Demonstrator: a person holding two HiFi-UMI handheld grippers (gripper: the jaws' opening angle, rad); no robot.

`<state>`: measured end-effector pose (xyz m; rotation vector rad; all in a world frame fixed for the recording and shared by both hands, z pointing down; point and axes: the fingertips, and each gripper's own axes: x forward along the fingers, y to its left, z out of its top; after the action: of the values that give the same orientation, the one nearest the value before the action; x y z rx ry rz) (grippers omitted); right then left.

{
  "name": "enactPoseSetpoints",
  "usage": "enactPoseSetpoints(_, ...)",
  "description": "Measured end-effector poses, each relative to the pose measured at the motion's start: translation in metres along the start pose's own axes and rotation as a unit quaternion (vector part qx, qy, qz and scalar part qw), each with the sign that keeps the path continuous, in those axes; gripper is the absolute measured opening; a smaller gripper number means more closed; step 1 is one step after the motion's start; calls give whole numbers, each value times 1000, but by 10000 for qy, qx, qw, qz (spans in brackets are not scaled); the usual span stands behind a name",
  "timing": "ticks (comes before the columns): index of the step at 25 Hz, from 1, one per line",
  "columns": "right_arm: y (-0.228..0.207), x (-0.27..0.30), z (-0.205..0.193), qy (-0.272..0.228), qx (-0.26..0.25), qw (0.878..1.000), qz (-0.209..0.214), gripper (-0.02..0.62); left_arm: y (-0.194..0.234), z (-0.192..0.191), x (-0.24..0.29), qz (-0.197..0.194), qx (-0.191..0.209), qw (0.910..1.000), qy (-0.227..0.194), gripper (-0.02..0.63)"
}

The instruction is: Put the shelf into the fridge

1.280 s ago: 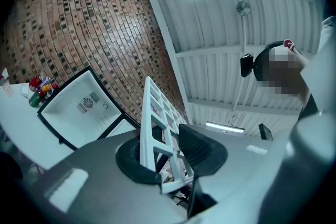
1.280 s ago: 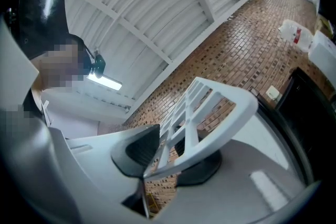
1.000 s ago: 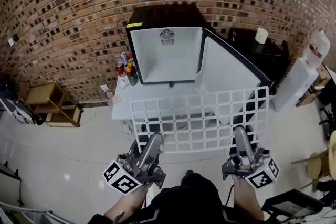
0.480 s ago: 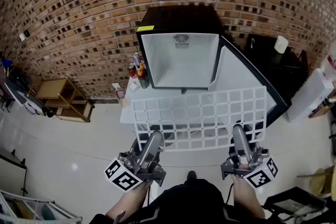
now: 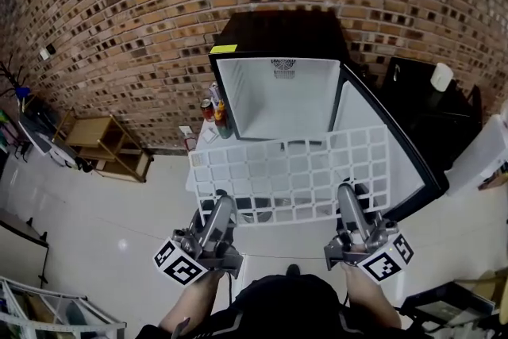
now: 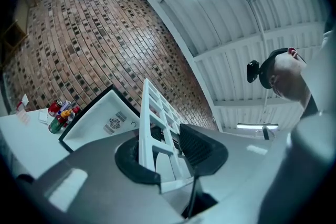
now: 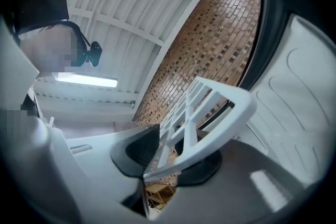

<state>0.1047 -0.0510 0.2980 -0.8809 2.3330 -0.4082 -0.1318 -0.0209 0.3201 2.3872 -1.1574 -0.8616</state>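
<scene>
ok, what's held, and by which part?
The white grid shelf, by its near edge: left gripper near the left corner, right gripper near the right.

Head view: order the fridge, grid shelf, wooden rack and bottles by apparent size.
1. Fridge with its open door.
2. Grid shelf, nearly as big, but nearer the camera.
3. Wooden rack.
4. Bottles.

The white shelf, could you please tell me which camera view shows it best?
The head view: the whole white shelf shows as a grid, held by the left gripper and right gripper before the open fridge. The left gripper view shows only an edge-on strip between its fingers; the right gripper view, one corner.
</scene>
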Motion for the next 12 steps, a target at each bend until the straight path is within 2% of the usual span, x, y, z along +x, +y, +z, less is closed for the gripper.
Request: enactPoseSetpoints(12, -35, 21, -9, 95, 179, 9998, -23, 103, 28, -7, 25, 82, 41, 10000, 37, 103)
